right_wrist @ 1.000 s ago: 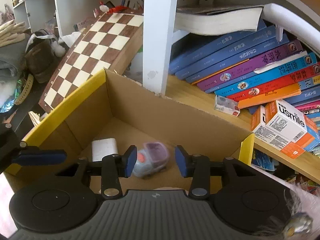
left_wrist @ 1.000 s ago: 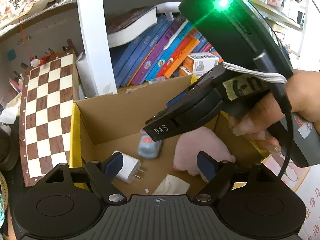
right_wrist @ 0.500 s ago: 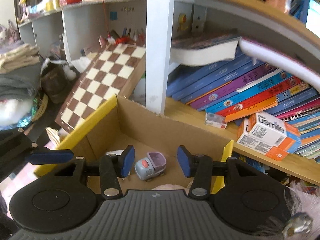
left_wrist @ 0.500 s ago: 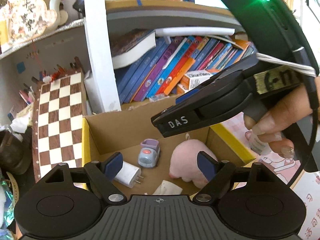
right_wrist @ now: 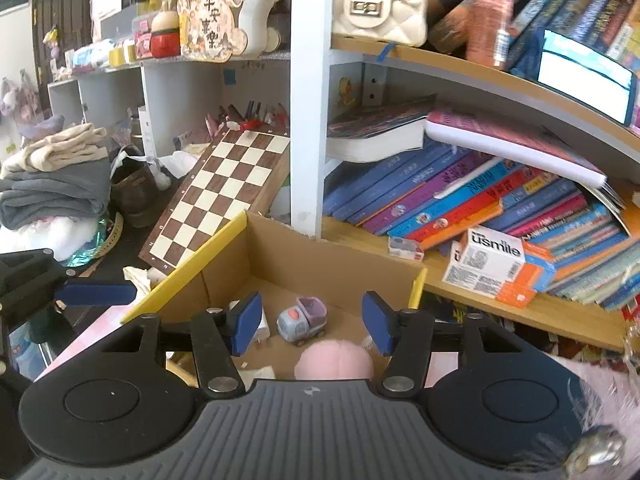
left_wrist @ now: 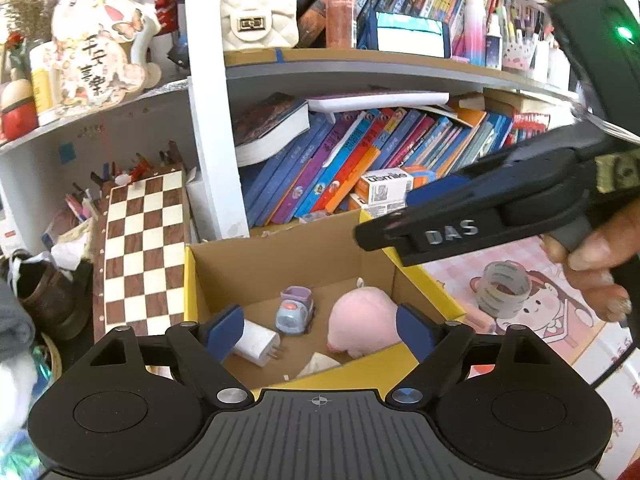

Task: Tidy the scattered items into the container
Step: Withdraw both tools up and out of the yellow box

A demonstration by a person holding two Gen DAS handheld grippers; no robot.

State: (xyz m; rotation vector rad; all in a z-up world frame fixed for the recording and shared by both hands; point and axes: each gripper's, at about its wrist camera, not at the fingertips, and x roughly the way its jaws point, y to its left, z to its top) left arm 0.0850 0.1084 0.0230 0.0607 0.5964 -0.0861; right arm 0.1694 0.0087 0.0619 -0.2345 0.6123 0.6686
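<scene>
With both hand-held grippers empty, the left hand-held gripper (left_wrist: 318, 330) spread wide and the right hand-held gripper (right_wrist: 309, 322) opening, the operator clears the cardboard box (left_wrist: 280, 256) before targeting the grey tape roll (left_wrist: 502, 290) at centre right.

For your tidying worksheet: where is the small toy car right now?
In both wrist views the toy car sits inside the cardboard box, between the white charger and pink plush.

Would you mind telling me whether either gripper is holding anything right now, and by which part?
Nothing is held. The left gripper is open and empty; the right gripper's jaws are opening with nothing between them.
</scene>
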